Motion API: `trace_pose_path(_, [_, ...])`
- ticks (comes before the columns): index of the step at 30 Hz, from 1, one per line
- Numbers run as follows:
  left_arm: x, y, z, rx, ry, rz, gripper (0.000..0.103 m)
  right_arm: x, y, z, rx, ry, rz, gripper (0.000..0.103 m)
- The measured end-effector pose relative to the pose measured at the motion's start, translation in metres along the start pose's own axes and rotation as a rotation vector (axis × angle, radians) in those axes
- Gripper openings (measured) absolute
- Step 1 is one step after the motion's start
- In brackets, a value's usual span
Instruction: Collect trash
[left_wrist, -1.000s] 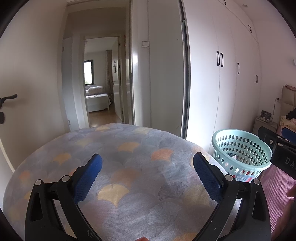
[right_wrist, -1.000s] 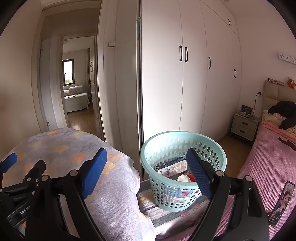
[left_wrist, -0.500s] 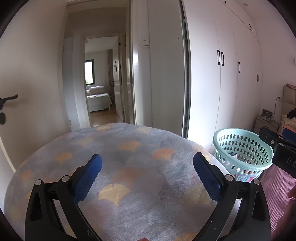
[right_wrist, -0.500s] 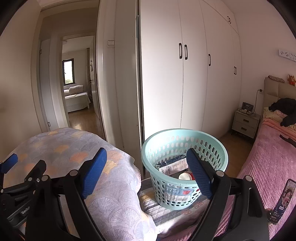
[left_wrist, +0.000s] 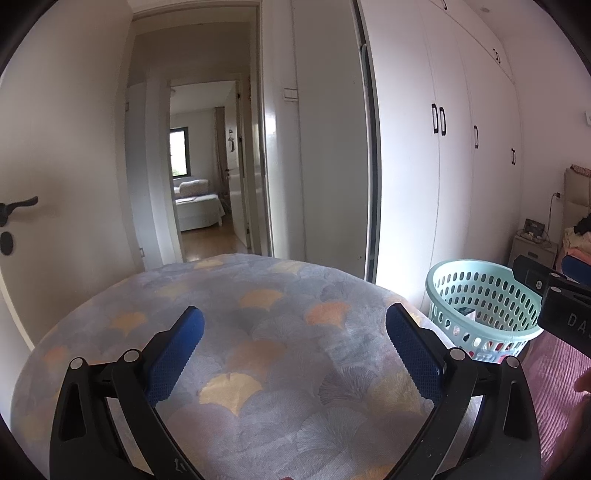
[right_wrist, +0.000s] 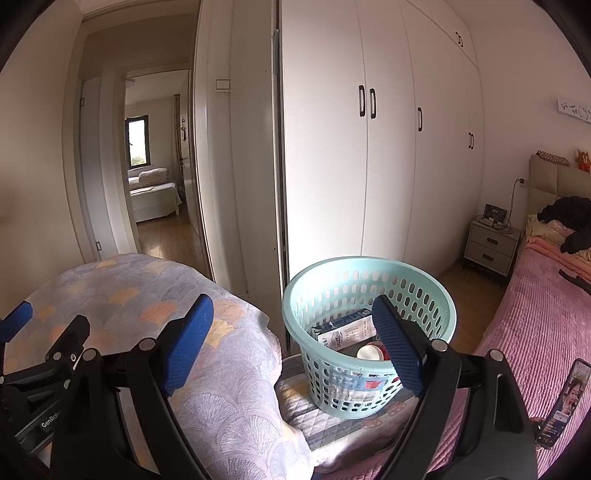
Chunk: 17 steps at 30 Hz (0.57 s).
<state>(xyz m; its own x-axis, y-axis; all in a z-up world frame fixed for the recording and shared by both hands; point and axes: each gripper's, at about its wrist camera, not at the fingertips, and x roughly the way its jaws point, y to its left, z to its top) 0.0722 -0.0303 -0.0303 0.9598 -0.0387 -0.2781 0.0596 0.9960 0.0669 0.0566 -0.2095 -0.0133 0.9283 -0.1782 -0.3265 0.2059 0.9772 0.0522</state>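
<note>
Hovering: left gripper (left_wrist: 294, 334) over the quilt (left_wrist: 258, 369), right gripper (right_wrist: 293, 328) at the quilt's right edge, above the basket (right_wrist: 321, 273).
Room: open air ahead of both; basket stands just right of the quilt, bed (right_wrist: 535, 332) beyond it.
Jaws: both pairs wide apart, holding and touching nothing.
Trash: carton (right_wrist: 345, 330) and cup (right_wrist: 369, 352) lie inside the basket.
Change: views barely shifted; jaws unchanged from a second ago.
</note>
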Motion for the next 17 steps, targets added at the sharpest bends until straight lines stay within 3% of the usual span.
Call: trace_pose_path(17, [0.0017, 0.0063, 0.0039, -0.040, 0.015, -0.007, 0.096, -0.0005, 0.0001, 0.0005, -0.002, -0.001, -0.003, 0.083])
